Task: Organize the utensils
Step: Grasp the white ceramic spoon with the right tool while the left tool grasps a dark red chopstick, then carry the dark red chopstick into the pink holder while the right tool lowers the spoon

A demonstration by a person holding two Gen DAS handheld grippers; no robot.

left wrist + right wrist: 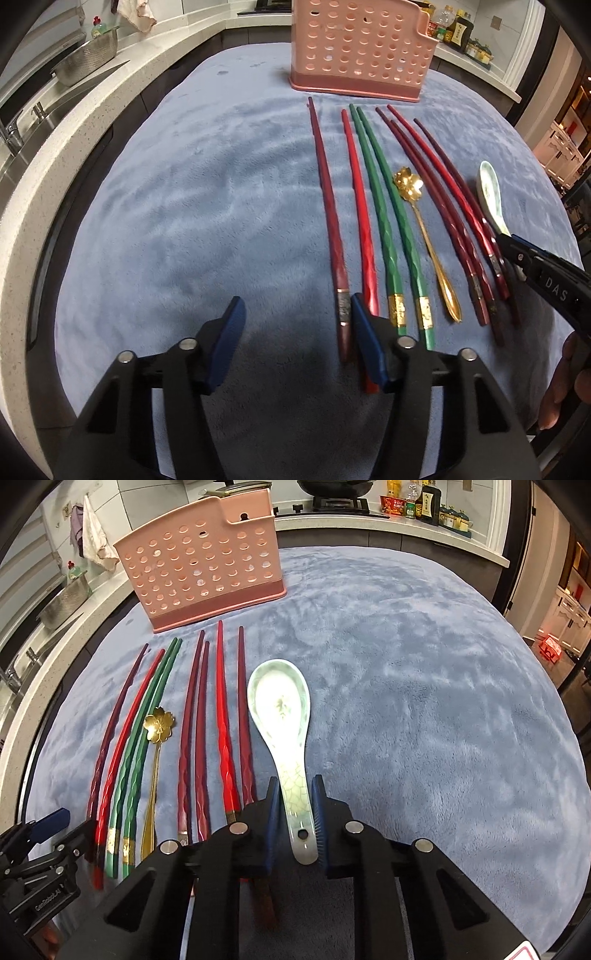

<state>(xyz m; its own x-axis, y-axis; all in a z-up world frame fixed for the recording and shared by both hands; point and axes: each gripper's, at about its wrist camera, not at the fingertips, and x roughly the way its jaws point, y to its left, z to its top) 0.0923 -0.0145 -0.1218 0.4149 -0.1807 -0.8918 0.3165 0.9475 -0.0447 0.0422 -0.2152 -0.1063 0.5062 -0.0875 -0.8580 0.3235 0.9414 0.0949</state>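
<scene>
Right gripper (295, 805) has its two blue pads squeezed onto the handle of the ceramic spoon (282, 716), near the front edge of the blue cloth (424, 701). The spoon is pale green and white, and its bowl points away toward the far side of the cloth.

Left gripper (297, 325) is about half open, low over the front edge of the cloth. The thick end of the dark red chopstick (330, 229) lies between its pads, but the pads do not press on it. The bright red chopstick (360, 221) runs under the right pad.

Next in the row lie two green chopsticks (382, 221), side by side and touching, with gold bands near their thick ends. Just beside them is a gold spoon (424, 236) with a flower-shaped bowl. After that come four more red chopsticks (458, 221), close together, and then the ceramic spoon at the end of the row.

Farther back, near the far edge of the cloth, stands a pink holder (356, 55) with many round holes. It stands upright, just past the thin tips of the chopsticks.
</scene>
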